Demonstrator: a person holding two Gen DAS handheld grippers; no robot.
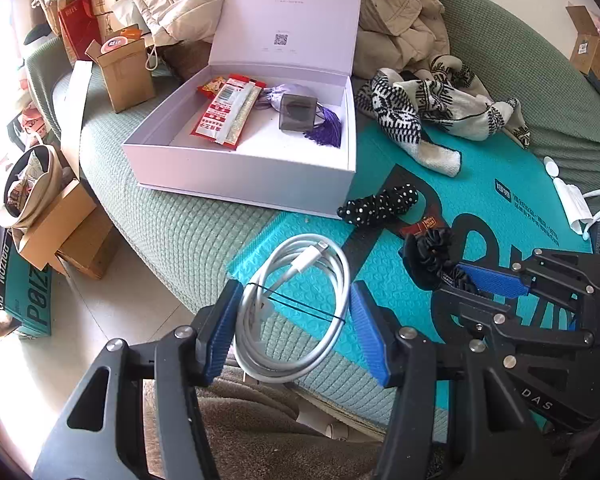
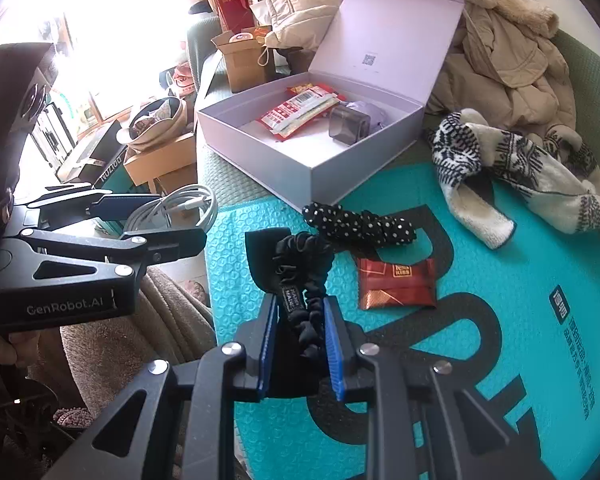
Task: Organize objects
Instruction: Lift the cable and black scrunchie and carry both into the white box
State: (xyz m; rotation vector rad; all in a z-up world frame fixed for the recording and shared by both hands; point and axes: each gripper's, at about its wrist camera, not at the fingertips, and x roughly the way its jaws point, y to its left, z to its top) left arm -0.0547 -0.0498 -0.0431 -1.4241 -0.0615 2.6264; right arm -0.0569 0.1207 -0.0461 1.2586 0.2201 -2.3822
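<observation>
My left gripper point(image 1: 296, 296) is shut on a coiled white charging cable point(image 1: 292, 308) tied with a thin black band, and it holds the coil off the green cover. The right wrist view shows this gripper point(image 2: 176, 220) at the left with the cable point(image 2: 180, 204) in it. My right gripper point(image 2: 300, 308) is shut on a black scrunchie point(image 2: 300, 272) fixed to a black card, lifted over the teal mailer point(image 2: 500, 280). An open lilac box point(image 1: 240, 160) lies beyond, holding red snack packets point(image 1: 224, 112), a grey clear case point(image 1: 298, 114) and a purple tasselled pouch point(image 1: 324, 132).
A polka-dot scrunchie point(image 2: 360, 224) and a red-brown sachet point(image 2: 396, 284) lie on the mailer near the box point(image 2: 328, 184). A black-and-white knit scarf point(image 1: 428, 108) and beige coats point(image 2: 500, 52) lie behind. Cardboard boxes point(image 1: 128, 72) crowd the left. The floor point(image 1: 112, 312) drops off left of the cover.
</observation>
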